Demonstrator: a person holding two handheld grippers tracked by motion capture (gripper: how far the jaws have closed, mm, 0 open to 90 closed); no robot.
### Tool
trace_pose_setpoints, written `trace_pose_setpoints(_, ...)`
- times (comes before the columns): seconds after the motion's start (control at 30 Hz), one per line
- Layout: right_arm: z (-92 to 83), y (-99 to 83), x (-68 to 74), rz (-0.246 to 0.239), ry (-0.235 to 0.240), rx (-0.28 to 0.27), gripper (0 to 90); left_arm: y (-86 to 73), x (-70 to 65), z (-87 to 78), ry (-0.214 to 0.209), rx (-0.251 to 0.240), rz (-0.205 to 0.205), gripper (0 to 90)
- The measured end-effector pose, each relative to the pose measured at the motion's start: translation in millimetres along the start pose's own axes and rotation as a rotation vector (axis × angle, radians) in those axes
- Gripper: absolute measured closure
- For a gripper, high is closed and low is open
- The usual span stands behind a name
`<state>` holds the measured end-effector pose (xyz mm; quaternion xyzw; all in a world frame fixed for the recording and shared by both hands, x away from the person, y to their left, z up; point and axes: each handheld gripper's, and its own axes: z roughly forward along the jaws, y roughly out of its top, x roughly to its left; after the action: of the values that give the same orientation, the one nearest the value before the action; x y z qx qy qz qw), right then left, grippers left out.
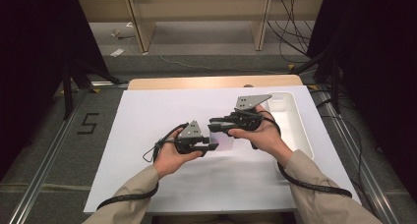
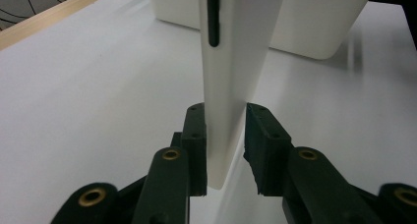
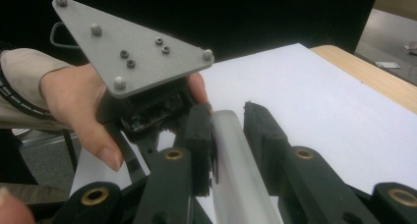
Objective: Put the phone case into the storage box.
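- Jaws of the left gripper [image 1: 210, 146] are being seen straddling a white flat piece [image 2: 231, 76] in the left gripper view, one pad touching and a sliver of gap beside the other; a white tray [image 2: 314, 22] is being shown behind.
- Contact is being hidden in the high view, above the white table sheet [image 1: 147, 130].
- Pads of the right gripper [image 3: 227, 117] are being shown flanking the piece's rounded edge, one touching.

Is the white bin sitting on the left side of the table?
No, the white bin sits at the table's right edge, beside the right gripper.
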<state>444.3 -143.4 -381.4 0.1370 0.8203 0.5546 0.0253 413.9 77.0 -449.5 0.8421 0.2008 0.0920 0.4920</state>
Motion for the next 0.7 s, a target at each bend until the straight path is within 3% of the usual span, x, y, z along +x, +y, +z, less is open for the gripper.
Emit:
trace_pose_setpoints(0.5, -0.5, 0.4, 0.3, -0.019, 0.021, 0.003, 72.7, 0.8, 1.8, -2.3, -0.044, 0.016, -0.007, 74.5)
trace_pose_setpoints(0.7, -1.3, 0.8, -0.2, -0.027, 0.026, 0.004, 66.0, 0.9, 2.6, -3.4, -0.067, 0.014, -0.007, 77.4)
